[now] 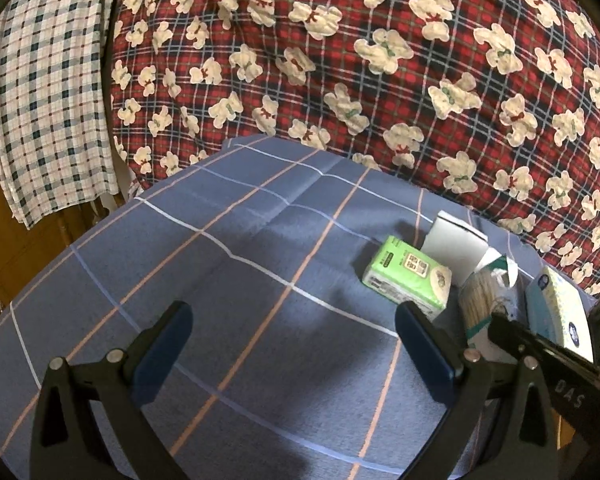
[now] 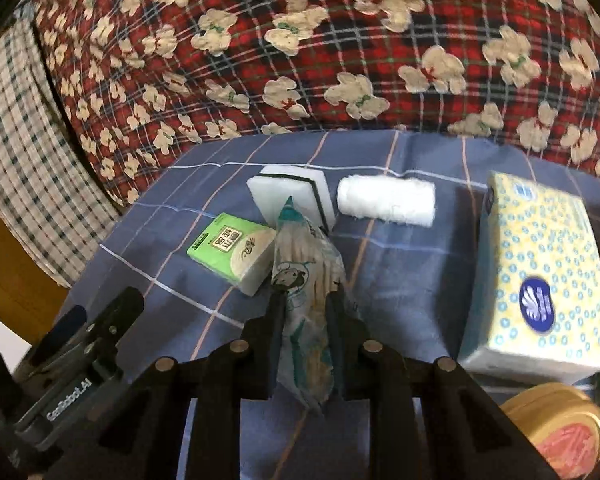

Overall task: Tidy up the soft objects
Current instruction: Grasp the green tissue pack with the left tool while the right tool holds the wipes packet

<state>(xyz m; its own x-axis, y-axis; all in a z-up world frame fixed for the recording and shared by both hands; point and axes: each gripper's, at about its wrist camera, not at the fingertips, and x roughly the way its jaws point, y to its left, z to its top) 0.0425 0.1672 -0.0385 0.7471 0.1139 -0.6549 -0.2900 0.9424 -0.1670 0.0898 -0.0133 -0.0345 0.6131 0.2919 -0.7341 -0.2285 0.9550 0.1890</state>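
Note:
My right gripper (image 2: 305, 300) is shut on a clear bag of cotton swabs (image 2: 306, 276) and holds it above the blue checked cloth (image 2: 400, 248). Behind it lie a green tissue pack (image 2: 230, 254), a white sponge with a dark stripe (image 2: 290, 196) and a white cotton roll (image 2: 386, 200). A yellow dotted tissue box (image 2: 540, 276) stands at the right. My left gripper (image 1: 292, 332) is open and empty over the cloth (image 1: 220, 280), left of the green pack (image 1: 406, 276). The swab bag (image 1: 480, 308), sponge (image 1: 454, 248) and tissue box (image 1: 556, 308) show at its right.
A red plaid quilt with white bears (image 2: 340, 48) fills the back. A blue-white checked cloth (image 1: 48, 88) hangs at the left over wooden furniture (image 1: 20, 248). A round gold tin (image 2: 560, 428) sits at the lower right. The left gripper's body (image 2: 80, 352) shows at lower left.

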